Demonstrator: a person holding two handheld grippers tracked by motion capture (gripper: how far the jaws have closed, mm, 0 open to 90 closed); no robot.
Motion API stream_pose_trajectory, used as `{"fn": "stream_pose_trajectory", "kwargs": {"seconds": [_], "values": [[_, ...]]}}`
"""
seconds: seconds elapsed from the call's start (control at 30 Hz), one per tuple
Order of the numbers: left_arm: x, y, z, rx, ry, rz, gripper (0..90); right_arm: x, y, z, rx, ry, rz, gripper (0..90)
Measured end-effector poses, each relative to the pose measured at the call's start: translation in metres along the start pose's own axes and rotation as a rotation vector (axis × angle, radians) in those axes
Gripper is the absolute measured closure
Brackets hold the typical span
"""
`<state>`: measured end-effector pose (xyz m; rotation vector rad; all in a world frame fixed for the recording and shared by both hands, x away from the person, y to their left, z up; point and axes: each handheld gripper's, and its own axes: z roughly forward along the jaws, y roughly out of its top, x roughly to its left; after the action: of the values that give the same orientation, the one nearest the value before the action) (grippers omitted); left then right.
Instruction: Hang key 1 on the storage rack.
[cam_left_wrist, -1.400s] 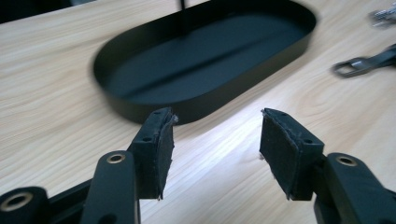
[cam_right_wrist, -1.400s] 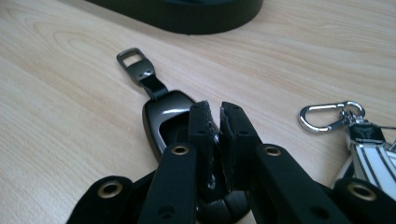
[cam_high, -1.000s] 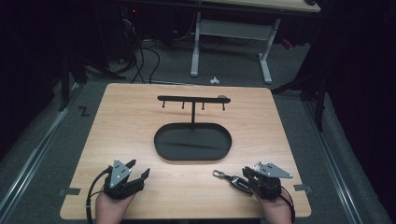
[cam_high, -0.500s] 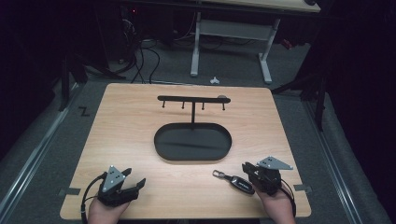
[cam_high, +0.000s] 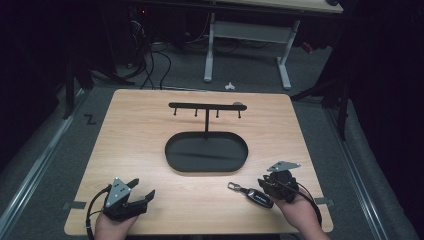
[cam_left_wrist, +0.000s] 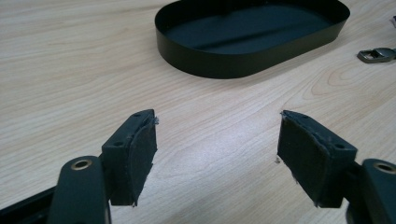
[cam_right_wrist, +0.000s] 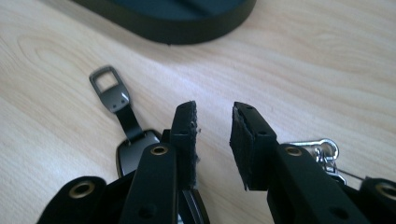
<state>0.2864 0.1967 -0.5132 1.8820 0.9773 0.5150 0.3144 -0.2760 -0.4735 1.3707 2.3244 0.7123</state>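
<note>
A black key fob (cam_high: 259, 196) with a strap and metal loop (cam_high: 233, 186) lies on the wooden table near the front right. My right gripper (cam_high: 264, 185) rests just right of it. In the right gripper view its jaws (cam_right_wrist: 214, 114) stand narrowly open over bare wood, with the key fob (cam_right_wrist: 133, 149) beside and under the left jaw and a silver clasp (cam_right_wrist: 324, 149) behind the right jaw. My left gripper (cam_high: 143, 188) sits at the front left, wide open (cam_left_wrist: 217, 126) with nothing between its fingers.
A black oval tray (cam_high: 206, 170) lies at the table's middle, also near in the left gripper view (cam_left_wrist: 219, 65). Behind it stands a black rack (cam_high: 206, 106) with several small hooks. Desk legs and cables are on the floor beyond the table.
My left gripper has drawn back a little toward the table's front edge. The right gripper and key fob have hardly moved.
</note>
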Motion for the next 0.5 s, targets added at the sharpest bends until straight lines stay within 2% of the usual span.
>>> {"fn": "stream_pose_trajectory", "kwargs": {"seconds": [0.1,0.17,0.3,0.5], "values": [[0.002,0.0,-0.003,-0.007,0.008,0.009,29.3,0.002,0.005,0.001,0.058,-0.01,-0.025,66.7],[0.004,0.0,-0.003,-0.011,0.007,0.01,29.6,0.003,0.01,0.001,0.094,0.0,-0.029,65.6],[0.004,-0.003,-0.002,0.0,-0.018,0.002,30.4,0.004,0.022,0.001,0.183,0.017,-0.056,61.8],[0.001,-0.002,-0.003,-0.009,-0.01,0.035,30.4,0.002,0.036,0.002,0.281,0.024,-0.082,57.6]]}}
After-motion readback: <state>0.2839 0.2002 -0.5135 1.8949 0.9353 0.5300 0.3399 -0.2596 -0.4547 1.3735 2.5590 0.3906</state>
